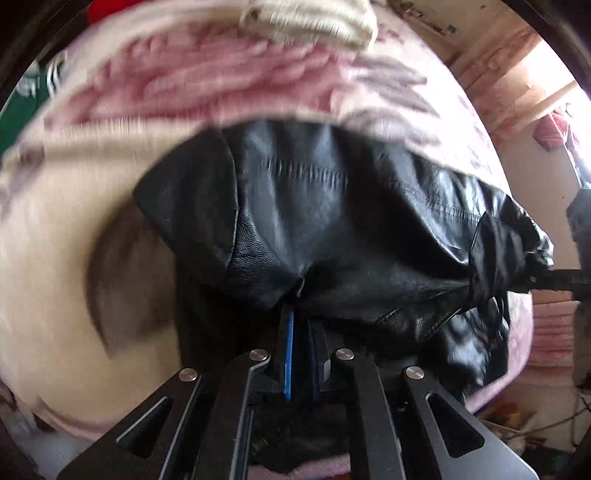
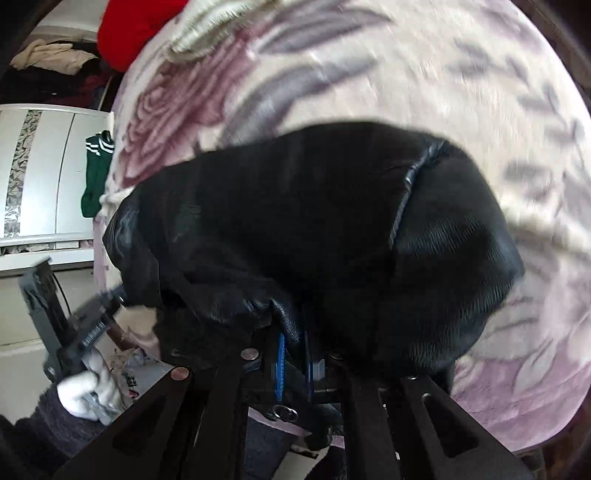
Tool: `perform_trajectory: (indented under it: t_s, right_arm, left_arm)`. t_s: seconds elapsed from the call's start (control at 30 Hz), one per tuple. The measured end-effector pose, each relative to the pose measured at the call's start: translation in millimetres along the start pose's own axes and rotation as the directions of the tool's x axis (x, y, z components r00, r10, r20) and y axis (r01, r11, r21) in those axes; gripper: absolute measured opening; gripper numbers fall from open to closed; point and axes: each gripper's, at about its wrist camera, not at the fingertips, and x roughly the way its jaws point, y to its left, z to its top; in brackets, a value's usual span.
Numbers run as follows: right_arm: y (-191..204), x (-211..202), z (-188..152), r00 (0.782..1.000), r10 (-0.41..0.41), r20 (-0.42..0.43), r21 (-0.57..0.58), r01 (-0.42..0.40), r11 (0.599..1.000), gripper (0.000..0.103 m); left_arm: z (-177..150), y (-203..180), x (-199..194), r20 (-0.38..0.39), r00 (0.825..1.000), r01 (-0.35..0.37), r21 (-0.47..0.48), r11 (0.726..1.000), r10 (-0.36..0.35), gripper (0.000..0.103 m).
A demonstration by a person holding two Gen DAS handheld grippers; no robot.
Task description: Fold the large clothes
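A black leather jacket [image 1: 325, 221] hangs bunched over a bed with a pink-and-cream floral blanket [image 1: 184, 92]. My left gripper [image 1: 301, 295] is shut on a fold of the jacket's edge, its blue-lined fingers [image 1: 289, 354] pressed close together. In the right wrist view the same jacket [image 2: 314, 229] fills the middle, and my right gripper [image 2: 293, 328] is shut on another bunched edge of it. The right gripper also shows at the right edge of the left wrist view [image 1: 554, 280], and the left gripper at the lower left of the right wrist view [image 2: 110, 299], both pinching the jacket.
A cream knitted garment [image 1: 310, 18] and a red garment [image 2: 136, 29] lie at the far end of the bed. A green sock [image 2: 96, 173] hangs by a white wardrobe [image 2: 44, 173]. A bright window [image 1: 554, 103] is at right. A white-gloved hand [image 2: 88, 391] holds the left gripper.
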Motion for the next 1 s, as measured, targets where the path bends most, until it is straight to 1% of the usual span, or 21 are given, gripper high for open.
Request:
perform_trajectory:
  t_s: [0.07,0.1,0.17,0.23,0.33,0.37,0.4,0.43,0.47,0.5,0.53,0.57,0.63,0.7,0.73,0.8,0.83,0.87,0.93,0.97,1.0]
  right_arm:
    - [-11.2,12.0,-4.6,1.000,-0.017,-0.019,0.020,0.018,1.000,0.011]
    - [-15.0,11.1,-7.3,1.000,-0.002,-0.026,0.032,0.003,0.999,0.014]
    - [-16.7,-0.1,-12.1,0.999,0.040,-0.023,0.032,-0.040,0.999,0.015]
    - [-9.5,-8.3,-12.4,0.998,0.054,0.012,-0.010,-0.054,0.999,0.017]
    - [2.3,-27.0,-16.9,0.995,0.061,0.076,-0.078,-0.056,0.995,0.020]
    - [6.3,-35.8,-18.9,0.994,0.055,0.093,-0.098,-0.046,0.994,0.023]
    - [10.2,-41.8,-20.2,0.994,0.035,0.108,-0.120,-0.022,0.993,0.029]
    - [16.2,-46.8,-22.9,0.991,-0.003,0.130,-0.152,0.023,0.988,0.034]
    - [21.2,-50.2,-24.7,0.988,-0.036,0.147,-0.182,0.063,0.981,0.047]
    - [25.1,-50.0,-25.1,0.986,-0.072,0.152,-0.210,0.103,0.972,0.068]
    - [27.6,-49.9,-27.8,0.986,-0.084,0.147,-0.231,0.116,0.966,0.080]
    - [27.0,-49.7,-30.3,0.989,-0.071,0.129,-0.229,0.099,0.968,0.090]
    - [20.6,-50.5,-30.9,0.993,-0.044,0.106,-0.176,0.062,0.982,0.090]
    - [2.3,-56.5,-28.8,0.995,-0.015,0.103,-0.082,0.024,0.996,0.090]
    - [-8.5,-56.8,-25.9,0.993,0.000,0.117,-0.021,0.003,1.000,0.090]
    - [-42.2,-64.9,-18.7,0.984,0.054,0.167,0.137,-0.078,0.988,0.090]
    - [-60.6,-64.3,-13.1,0.978,0.074,0.193,0.227,-0.118,0.967,0.090]
    - [-74.7,-62.2,-7.5,0.970,0.106,0.218,0.288,-0.168,0.943,0.090]
    - [-106.2,-49.8,4.6,0.947,0.177,0.269,0.423,-0.282,0.861,0.090]
    - [-118.0,-41.7,10.2,0.933,0.204,0.297,0.471,-0.329,0.819,0.090]
    - [-125.2,-34.6,14.9,0.921,0.225,0.318,0.497,-0.364,0.787,0.078]
  left_arm:
    - [-10.0,4.0,-4.9,-0.025,0.998,0.062,-0.050,0.997,-0.063,0.009]
    - [-12.6,6.5,-9.4,-0.033,0.996,0.077,-0.073,0.994,-0.080,0.009]
    - [-16.2,15.7,-21.7,-0.036,0.991,0.125,-0.139,0.982,-0.131,0.009]
    - [-19.2,27.2,-36.3,-0.022,0.989,0.136,-0.208,0.969,-0.144,0.012]
    - [-16.5,44.7,-57.4,0.026,0.986,0.163,-0.297,0.941,-0.162,0.013]
    - [-14.0,50.6,-62.1,0.043,0.983,0.183,-0.325,0.928,-0.178,0.014]
    - [-10.5,55.8,-65.6,0.061,0.981,0.194,-0.351,0.916,-0.184,0.017]
    - [-6.7,59.5,-67.8,0.077,0.979,0.206,-0.368,0.907,-0.191,0.028]
    - [-2.3,63.2,-69.1,0.094,0.975,0.224,-0.382,0.896,-0.204,0.044]
    - [3.2,66.2,-70.0,0.115,0.971,0.240,-0.397,0.886,-0.212,0.052]
    - [7.6,67.8,-71.1,0.136,0.967,0.252,-0.403,0.880,-0.214,0.058]
    - [13.5,69.8,-71.9,0.154,0.965,0.256,-0.405,0.878,-0.210,0.058]
    - [26.4,74.7,-68.7,0.161,0.970,0.232,-0.410,0.882,-0.181,0.058]
    - [38.6,82.5,-60.7,0.167,0.972,0.220,-0.423,0.879,-0.163,0.058]
    - [45.6,85.6,-52.9,0.166,0.973,0.219,-0.429,0.877,-0.162,0.058]
    - [56.4,90.8,-34.6,0.155,0.974,0.217,-0.447,0.868,-0.164,0.058]
    - [61.7,92.1,-24.9,0.144,0.974,0.222,-0.453,0.863,-0.175,0.058]
    - [66.6,91.9,-12.4,0.131,0.972,0.233,-0.458,0.858,-0.194,0.058]
    - [74.8,90.1,6.9,0.105,0.970,0.241,-0.468,0.850,-0.218,0.057]
    - [76.4,88.7,13.6,0.108,0.966,0.258,-0.479,0.839,-0.235,0.030]
    - [75.8,87.2,16.0,0.134,0.953,0.302,-0.484,0.822,-0.271,0.008]
